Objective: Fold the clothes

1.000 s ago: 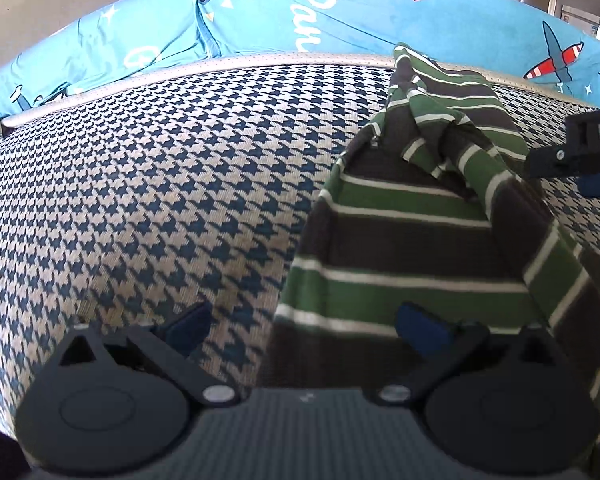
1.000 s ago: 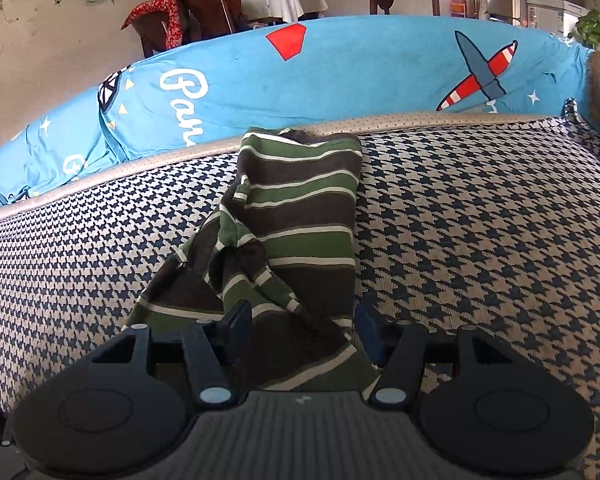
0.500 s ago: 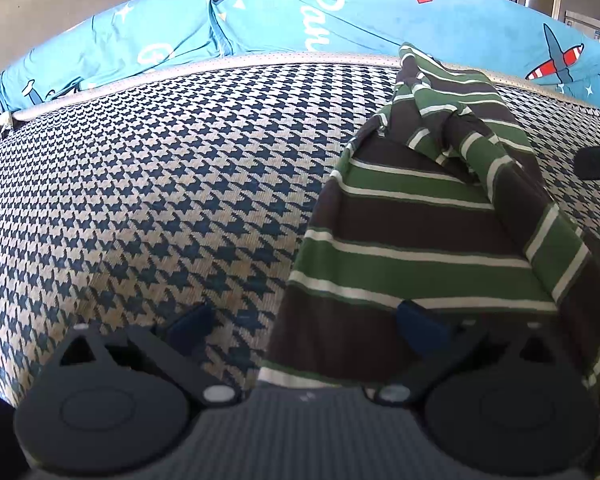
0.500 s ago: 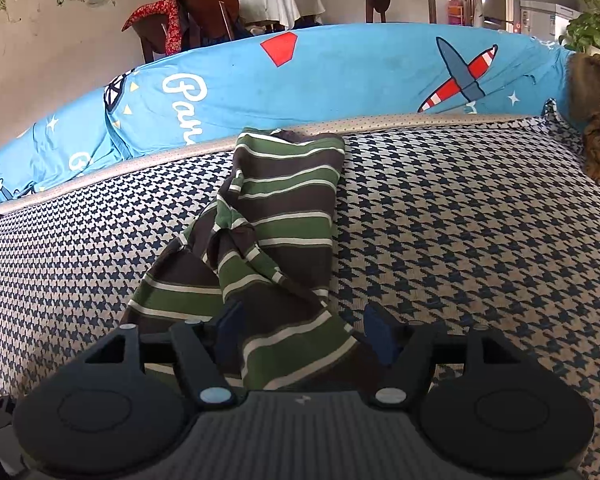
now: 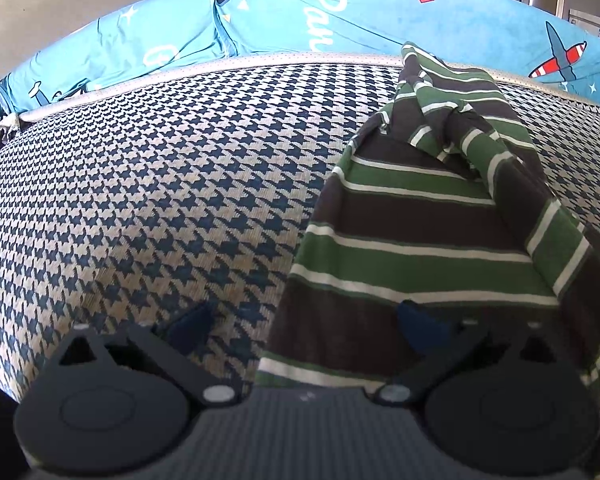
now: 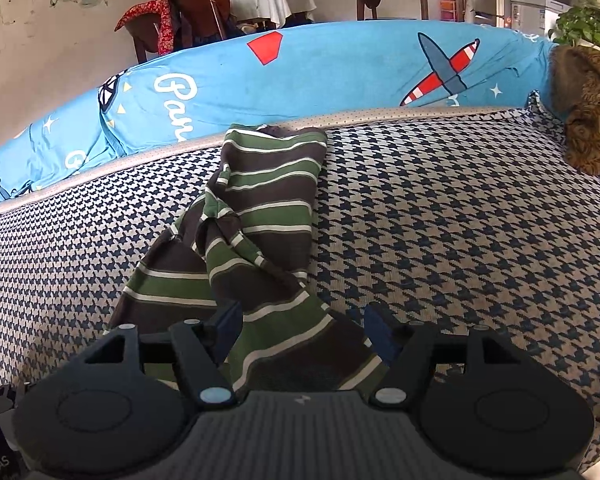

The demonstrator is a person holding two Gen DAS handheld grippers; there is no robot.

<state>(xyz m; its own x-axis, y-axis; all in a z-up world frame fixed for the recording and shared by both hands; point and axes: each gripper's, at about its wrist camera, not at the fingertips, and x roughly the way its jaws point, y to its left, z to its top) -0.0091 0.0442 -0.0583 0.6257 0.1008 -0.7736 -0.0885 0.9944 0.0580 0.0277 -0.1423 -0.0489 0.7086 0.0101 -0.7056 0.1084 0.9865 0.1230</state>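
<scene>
Both cameras have drawn closer to the striped garment (image 6: 268, 208) since a second ago. It lies half-folded lengthwise on the houndstooth bed (image 6: 440, 208), its hem between the released right gripper (image 6: 300, 332) and the likewise spread left gripper (image 5: 300, 320); crosswise folds remain.
</scene>
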